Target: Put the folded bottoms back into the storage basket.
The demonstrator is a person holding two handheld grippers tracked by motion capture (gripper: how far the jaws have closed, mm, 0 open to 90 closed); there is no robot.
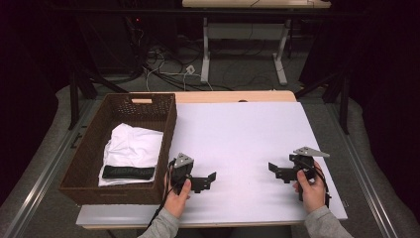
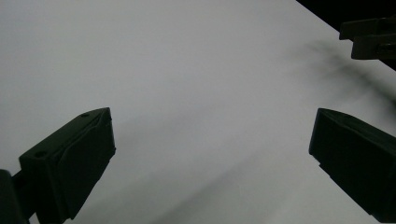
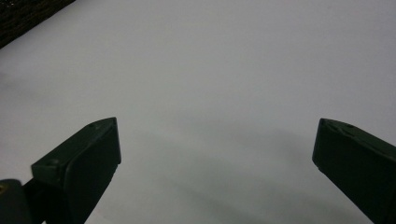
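Your left gripper [image 1: 210, 179] sits at about 7 o'clock on the table [image 1: 237, 139], jaws spread wide, holding nothing. Your right gripper [image 1: 275, 171] sits at about 5 o'clock, jaws just as wide, also empty. They point at each other across bare white board, well apart. In the left gripper view the right gripper [image 2: 369, 39] shows at 2 o'clock, past the jaws. The white cloth [image 1: 132, 148] lies folded in the basket [image 1: 166, 144] at 9 o'clock of your left gripper, beyond the basket wall, near but not touching your fingers [image 1: 182, 191]. A black band [image 1: 128, 172] lies on the cloth's near edge. In the right gripper view the basket [image 3: 28, 16] corner sits at 11 o'clock.
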